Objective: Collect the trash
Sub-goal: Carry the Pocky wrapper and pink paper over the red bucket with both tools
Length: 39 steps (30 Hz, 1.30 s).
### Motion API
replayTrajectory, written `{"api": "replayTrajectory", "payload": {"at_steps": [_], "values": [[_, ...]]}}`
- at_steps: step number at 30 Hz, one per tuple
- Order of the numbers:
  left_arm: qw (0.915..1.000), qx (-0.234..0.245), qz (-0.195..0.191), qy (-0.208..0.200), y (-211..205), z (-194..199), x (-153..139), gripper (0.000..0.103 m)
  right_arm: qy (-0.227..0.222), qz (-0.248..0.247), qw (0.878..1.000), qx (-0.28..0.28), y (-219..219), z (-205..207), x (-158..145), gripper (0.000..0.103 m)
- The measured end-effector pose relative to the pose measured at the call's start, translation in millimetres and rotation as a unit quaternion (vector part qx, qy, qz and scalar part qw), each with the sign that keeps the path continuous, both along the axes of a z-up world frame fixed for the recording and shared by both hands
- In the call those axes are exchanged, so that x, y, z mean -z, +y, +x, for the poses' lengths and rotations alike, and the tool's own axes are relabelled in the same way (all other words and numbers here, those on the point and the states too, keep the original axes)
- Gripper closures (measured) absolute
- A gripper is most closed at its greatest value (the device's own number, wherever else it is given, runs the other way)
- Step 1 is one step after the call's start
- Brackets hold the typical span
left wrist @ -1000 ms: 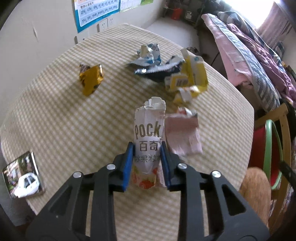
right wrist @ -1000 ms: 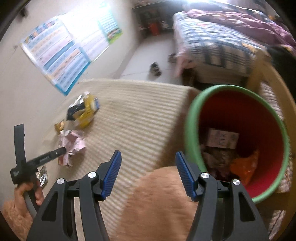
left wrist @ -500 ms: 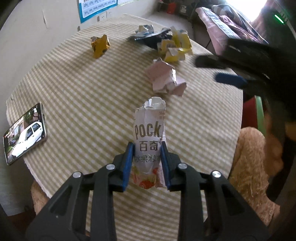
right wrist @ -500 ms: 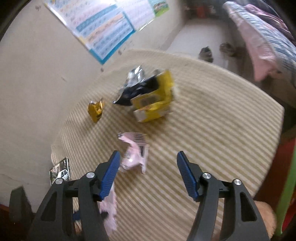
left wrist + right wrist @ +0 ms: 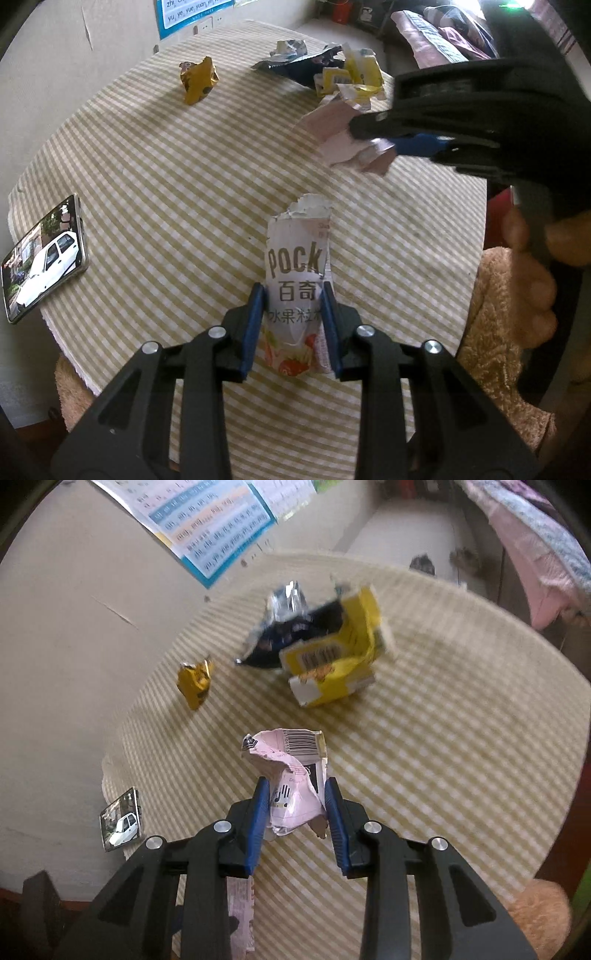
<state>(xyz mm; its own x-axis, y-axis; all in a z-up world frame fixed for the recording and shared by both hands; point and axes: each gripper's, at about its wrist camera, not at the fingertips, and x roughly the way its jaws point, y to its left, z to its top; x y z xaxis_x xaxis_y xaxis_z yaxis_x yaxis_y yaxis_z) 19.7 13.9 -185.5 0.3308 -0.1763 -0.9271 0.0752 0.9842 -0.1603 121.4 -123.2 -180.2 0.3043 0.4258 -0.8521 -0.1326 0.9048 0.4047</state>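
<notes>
Right gripper (image 5: pixel 295 812) swung away from the red bin and back over the table (image 5: pixel 443 738), jaws just closed onto the crumpled pink wrapper (image 5: pixel 291 786) mid-table, pads pressing both its sides. Left gripper (image 5: pixel 293 328) unchanged, clamped narrow on the white Pocky packet (image 5: pixel 295 288) above the near edge. Yellow wrapper (image 5: pixel 197 79) and yellow-and-dark wrapper pile (image 5: pixel 332 72) sit toward the far edge; phone (image 5: pixel 40 258) at the left edge.

hidden: pink wrapper (image 5: pixel 340 147) (partly) | by: right tool (image 5: pixel 388 142)
</notes>
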Motion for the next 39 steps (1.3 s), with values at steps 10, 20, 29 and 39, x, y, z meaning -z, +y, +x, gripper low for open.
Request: {"api": "replayTrajectory", "payload": {"at_steps": [10,20,29,39], "values": [[1.0000,0.006,-0.002,0.003,-6.3,3.8,5.1,0.073,-0.016,-0.014,0.999,0.029,-51.3,-36.9,-4.0,0.073],[0.9997,0.015,0.003,-0.018,-16.0,3.7,-7.8,0.074,-0.042,0.012,0.998,0.054,-70.6,-76.3,-27.2,0.072],[0.9973,0.021,-0.001,-0.071,-30.4,5.0,-44.7,0.074,-0.116,-0.018,0.989,0.092,-95.6,-96.4,-61.7,0.072],[0.9924,0.032,-0.010,-0.119,-52.8,10.6,-79.8,0.074,-0.112,-0.022,0.988,0.108,-118.0,-108.3,-60.1,0.070]]}}
